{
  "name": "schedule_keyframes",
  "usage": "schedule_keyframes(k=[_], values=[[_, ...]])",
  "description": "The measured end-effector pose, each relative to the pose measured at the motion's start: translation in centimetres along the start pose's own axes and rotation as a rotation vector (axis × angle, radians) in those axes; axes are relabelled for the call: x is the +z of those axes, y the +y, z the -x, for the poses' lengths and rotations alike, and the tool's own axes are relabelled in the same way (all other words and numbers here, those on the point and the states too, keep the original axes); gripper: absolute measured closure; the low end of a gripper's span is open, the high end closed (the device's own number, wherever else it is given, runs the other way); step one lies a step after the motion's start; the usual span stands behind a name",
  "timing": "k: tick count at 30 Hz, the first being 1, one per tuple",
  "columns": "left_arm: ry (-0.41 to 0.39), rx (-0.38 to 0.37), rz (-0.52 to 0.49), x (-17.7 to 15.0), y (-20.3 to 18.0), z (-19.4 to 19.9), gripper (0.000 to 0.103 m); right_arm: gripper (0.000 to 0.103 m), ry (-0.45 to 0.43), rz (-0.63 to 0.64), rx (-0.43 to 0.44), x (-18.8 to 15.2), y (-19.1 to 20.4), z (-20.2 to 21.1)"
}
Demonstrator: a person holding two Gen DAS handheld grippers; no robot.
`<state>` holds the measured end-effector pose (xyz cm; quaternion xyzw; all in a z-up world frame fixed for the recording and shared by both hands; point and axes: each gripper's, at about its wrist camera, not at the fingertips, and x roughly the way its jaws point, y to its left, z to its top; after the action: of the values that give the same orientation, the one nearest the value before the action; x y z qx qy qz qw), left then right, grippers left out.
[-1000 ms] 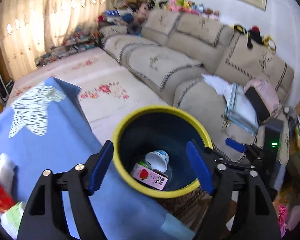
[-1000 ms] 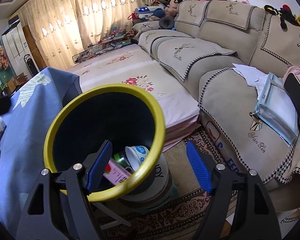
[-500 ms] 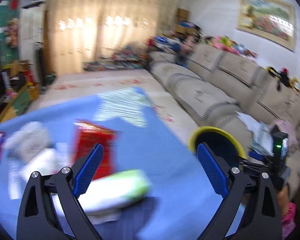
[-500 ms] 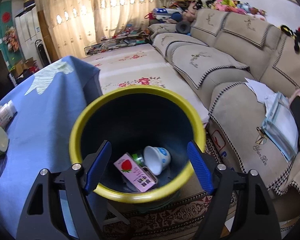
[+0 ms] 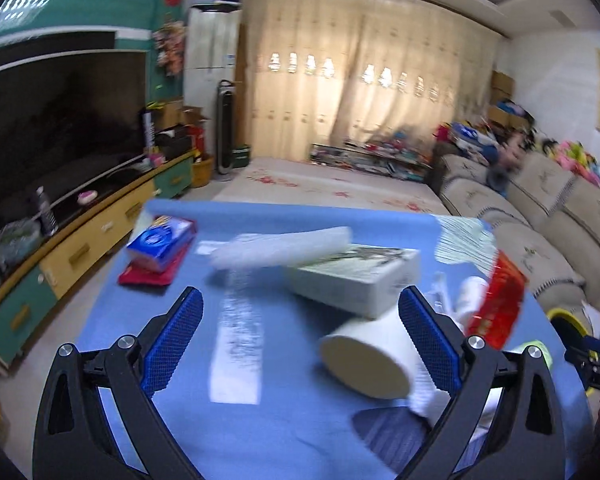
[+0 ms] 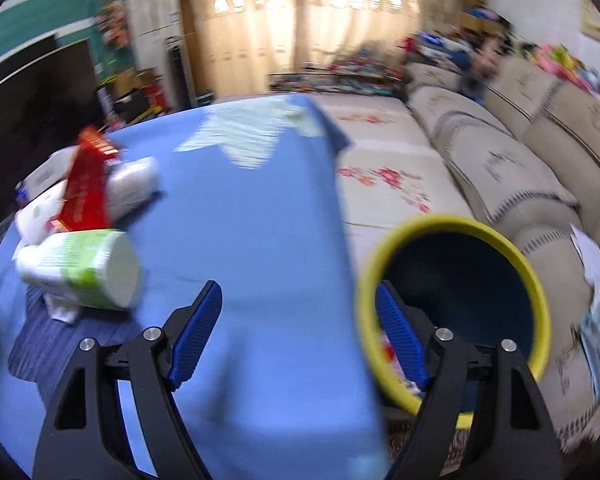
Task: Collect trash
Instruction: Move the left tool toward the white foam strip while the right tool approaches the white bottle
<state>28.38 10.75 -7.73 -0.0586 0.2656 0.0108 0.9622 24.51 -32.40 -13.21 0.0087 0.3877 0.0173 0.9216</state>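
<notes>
We find both the left tool (image 5: 300,338) and right tool (image 6: 298,336) spread and empty, the left's jaws having just been opening over the cup (image 5: 370,354) on the tabletop (image 5: 284,420), with the bin (image 6: 456,304) kept beside it for drop-offs.

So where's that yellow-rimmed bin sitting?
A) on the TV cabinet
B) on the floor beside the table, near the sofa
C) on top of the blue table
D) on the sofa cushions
B: in the right wrist view the yellow-rimmed bin stands below the blue table's edge, next to the sofa.

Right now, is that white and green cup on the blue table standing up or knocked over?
Knocked over. The cup lies on its side on the blue table, its round end facing the camera.
</notes>
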Motion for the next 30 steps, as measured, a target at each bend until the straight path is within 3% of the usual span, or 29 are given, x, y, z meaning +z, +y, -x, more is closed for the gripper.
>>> schedule_keyframes(k=[8,13,20,28,30], values=[[-0.049,0.059,0.066,0.1,2.4,0.2,0.006,0.028,0.027,0.051,0.006,2.2,3.7,-2.8],[-0.089,0.121,0.085,0.4,2.6,1.5,0.006,0.028,0.053,0.059,0.044,0.9,4.2,-1.8],[-0.085,0.166,0.112,0.5,3.3,2.2,0.006,0.025,0.072,0.114,0.155,-1.4,6.6,1.1],[-0.089,0.194,0.092,0.3,3.0,2.0,0.006,0.024,0.185,0.183,0.343,-3.6,10.7,2.5],[-0.096,0.193,0.088,0.3,2.8,2.2,0.006,0.024,0.181,0.208,0.337,-3.7,11.0,3.1]])
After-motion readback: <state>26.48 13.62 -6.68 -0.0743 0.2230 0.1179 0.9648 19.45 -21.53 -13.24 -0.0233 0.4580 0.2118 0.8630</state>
